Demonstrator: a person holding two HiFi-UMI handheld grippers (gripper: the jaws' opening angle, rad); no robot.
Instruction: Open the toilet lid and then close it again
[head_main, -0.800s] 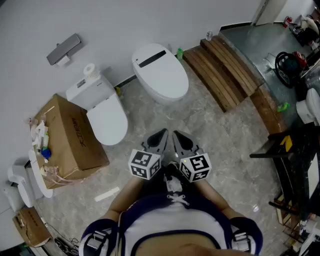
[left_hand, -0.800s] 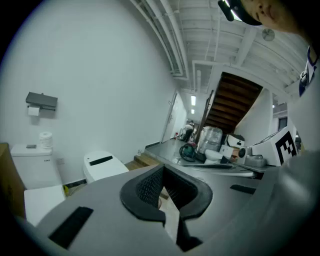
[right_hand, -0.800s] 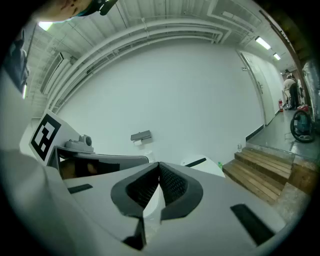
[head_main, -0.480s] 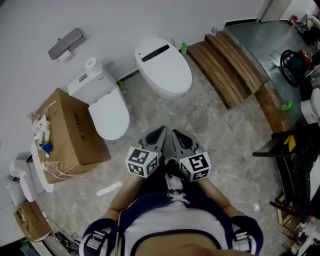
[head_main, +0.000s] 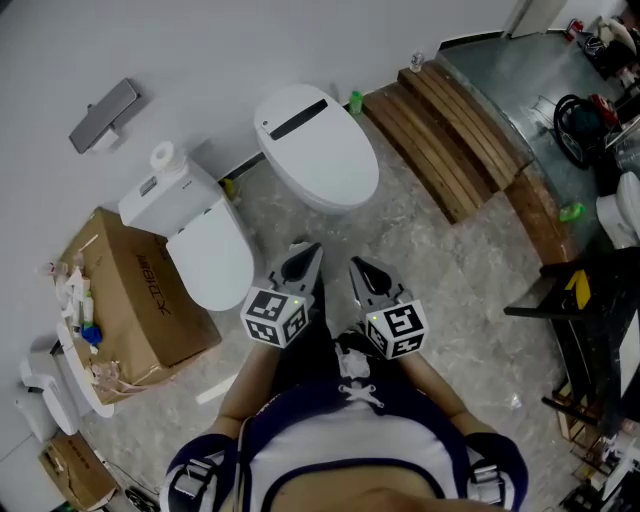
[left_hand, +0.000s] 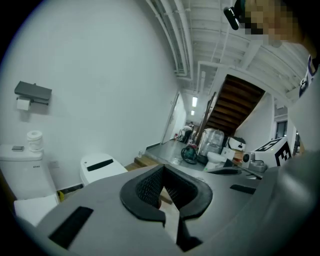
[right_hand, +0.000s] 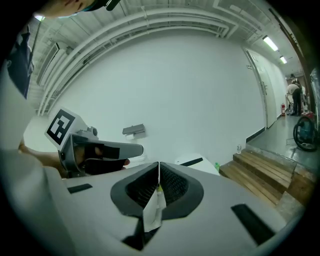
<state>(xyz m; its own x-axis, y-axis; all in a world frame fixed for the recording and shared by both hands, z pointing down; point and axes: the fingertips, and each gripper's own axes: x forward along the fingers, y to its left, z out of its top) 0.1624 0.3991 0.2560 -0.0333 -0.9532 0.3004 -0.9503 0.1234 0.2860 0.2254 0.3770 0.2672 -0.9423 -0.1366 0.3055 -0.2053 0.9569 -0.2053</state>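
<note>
A white tankless toilet (head_main: 316, 147) with a black strip on its lowered lid stands against the wall, also seen in the left gripper view (left_hand: 101, 168) and the right gripper view (right_hand: 194, 163). To its left is a second white toilet (head_main: 208, 252) with a tank and a lowered lid. My left gripper (head_main: 303, 262) and right gripper (head_main: 362, 272) hover side by side over the floor, short of both toilets. Both are shut and hold nothing. Neither touches a toilet. In the right gripper view the left gripper (right_hand: 102, 150) shows at the left.
A cardboard box (head_main: 135, 295) lies left of the tank toilet. Wooden steps (head_main: 445, 135) run along the right of the tankless toilet. A paper holder (head_main: 103, 115) hangs on the wall. A black rack (head_main: 585, 330) and a coiled hose (head_main: 578, 135) are at far right.
The left gripper has shifted a little to the left, so the gap between the two grippers is wider. The head view has swung slightly. Both grippers stay shut.
</note>
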